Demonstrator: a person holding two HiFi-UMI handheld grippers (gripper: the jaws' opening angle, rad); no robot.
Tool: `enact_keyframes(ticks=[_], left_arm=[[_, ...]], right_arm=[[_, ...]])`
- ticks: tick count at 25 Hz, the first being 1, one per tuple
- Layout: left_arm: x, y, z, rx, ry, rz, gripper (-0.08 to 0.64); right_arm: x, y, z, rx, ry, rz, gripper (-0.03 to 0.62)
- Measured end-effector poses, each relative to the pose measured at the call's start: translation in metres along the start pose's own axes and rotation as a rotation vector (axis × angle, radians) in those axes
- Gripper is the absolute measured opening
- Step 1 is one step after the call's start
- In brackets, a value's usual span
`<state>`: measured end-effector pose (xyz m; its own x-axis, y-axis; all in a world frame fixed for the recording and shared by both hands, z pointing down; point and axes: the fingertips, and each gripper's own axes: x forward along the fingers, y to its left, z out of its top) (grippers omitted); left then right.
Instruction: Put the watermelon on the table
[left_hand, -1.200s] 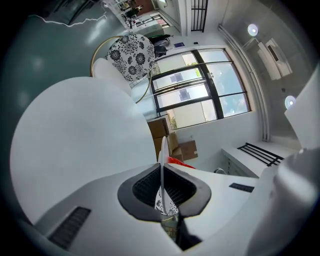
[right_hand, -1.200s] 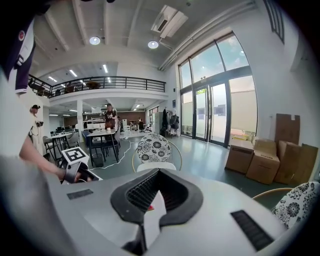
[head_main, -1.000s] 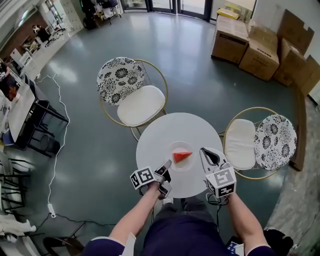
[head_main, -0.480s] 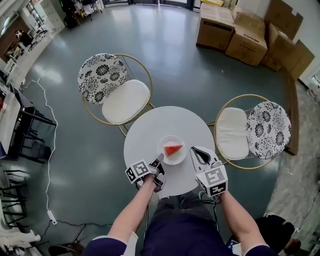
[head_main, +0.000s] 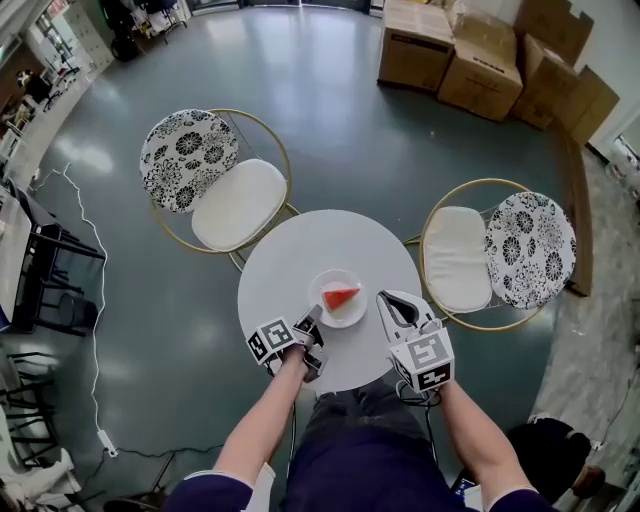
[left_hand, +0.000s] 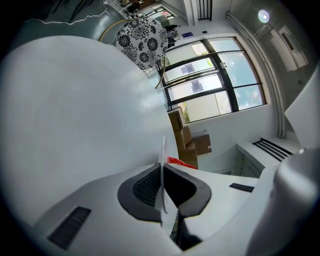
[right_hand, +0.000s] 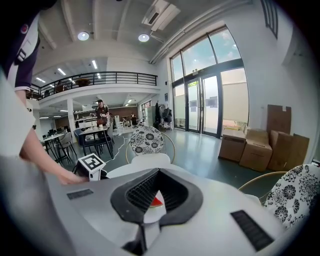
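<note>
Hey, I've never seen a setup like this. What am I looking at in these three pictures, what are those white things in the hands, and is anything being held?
There is no robot here. A person holds a two-jaw gripper in each hand. The wide picture comes from a camera on the person's head, looking steeply down. The other two come from cameras riding on each gripper, looking along its jaws. Below is a round white table. On it, or just above it, is a white plate carrying a red watermelon slice. The left gripper is clamped on the plate's near rim, which shows edge-on in the left gripper view. The right gripper is shut and empty, beside the plate.
</note>
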<state>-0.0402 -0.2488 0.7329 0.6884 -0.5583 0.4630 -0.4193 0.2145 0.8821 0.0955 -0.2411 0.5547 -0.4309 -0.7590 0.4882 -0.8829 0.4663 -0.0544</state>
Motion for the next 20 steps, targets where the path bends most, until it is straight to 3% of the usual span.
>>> enact_keyframes(ticks=[12,16,20], left_arm=[[0.003,0.012,-0.002,0.122,0.051,0.163,0.018],[0.005,0.018,-0.004,0.188,0.077,0.263,0.04],[0.003,0.019,-0.004,0.273,0.088,0.317,0.054]], right_arm=[[-0.002,-0.001,-0.001,0.003,0.005,-0.003,0.003],[-0.004,-0.003,-0.001,0.003,0.006,-0.003,0.003],[-0.007,-0.002,-0.002,-0.004,0.005,-0.005,0.003]])
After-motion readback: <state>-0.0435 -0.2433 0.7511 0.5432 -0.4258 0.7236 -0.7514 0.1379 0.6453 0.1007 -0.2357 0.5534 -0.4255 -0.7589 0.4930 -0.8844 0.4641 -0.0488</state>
